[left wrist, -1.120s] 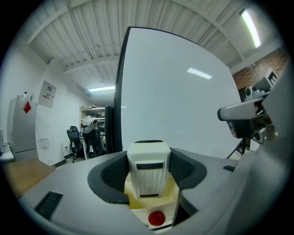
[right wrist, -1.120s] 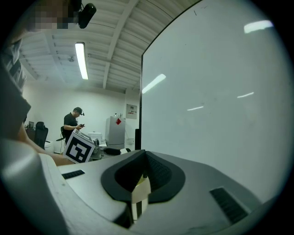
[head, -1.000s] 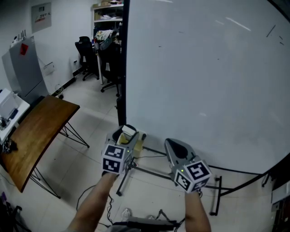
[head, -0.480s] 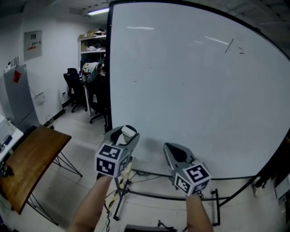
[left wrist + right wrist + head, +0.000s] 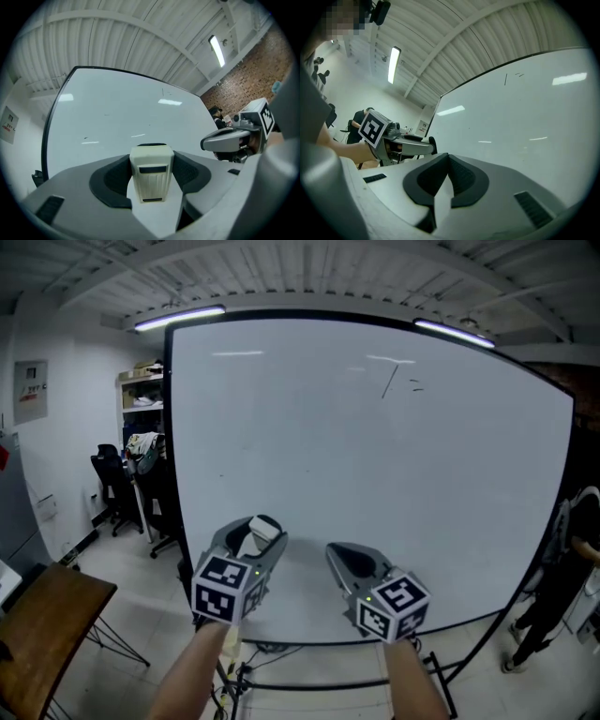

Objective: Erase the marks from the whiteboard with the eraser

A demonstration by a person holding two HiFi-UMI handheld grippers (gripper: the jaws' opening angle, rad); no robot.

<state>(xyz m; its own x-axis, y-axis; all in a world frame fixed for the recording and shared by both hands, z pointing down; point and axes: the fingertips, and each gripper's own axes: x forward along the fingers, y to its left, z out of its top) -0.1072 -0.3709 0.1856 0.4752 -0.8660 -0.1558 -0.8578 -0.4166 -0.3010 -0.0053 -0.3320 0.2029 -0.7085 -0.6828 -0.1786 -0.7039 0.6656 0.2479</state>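
Note:
A large whiteboard (image 5: 375, 474) stands upright ahead of me, with a thin dark stroke and two short dashes (image 5: 389, 381) near its top, right of centre. The same marks (image 5: 506, 78) show in the right gripper view. My left gripper (image 5: 255, 532) is shut on a cream eraser (image 5: 151, 171), held between its jaws and raised in front of the board's lower part. The eraser's top (image 5: 263, 527) pokes out in the head view. My right gripper (image 5: 354, 562) is beside it, shut with nothing between its pads.
At the left are black office chairs (image 5: 108, 488), shelves (image 5: 141, 395) and a corner of a brown wooden table (image 5: 42, 624). A person (image 5: 567, 577) stands at the board's right edge. The board's metal stand legs (image 5: 441, 671) spread over the floor below.
Both grippers have risen together from near the floor stand to the lower part of the board, and my view has tilted up so the marks now sit near the top centre.

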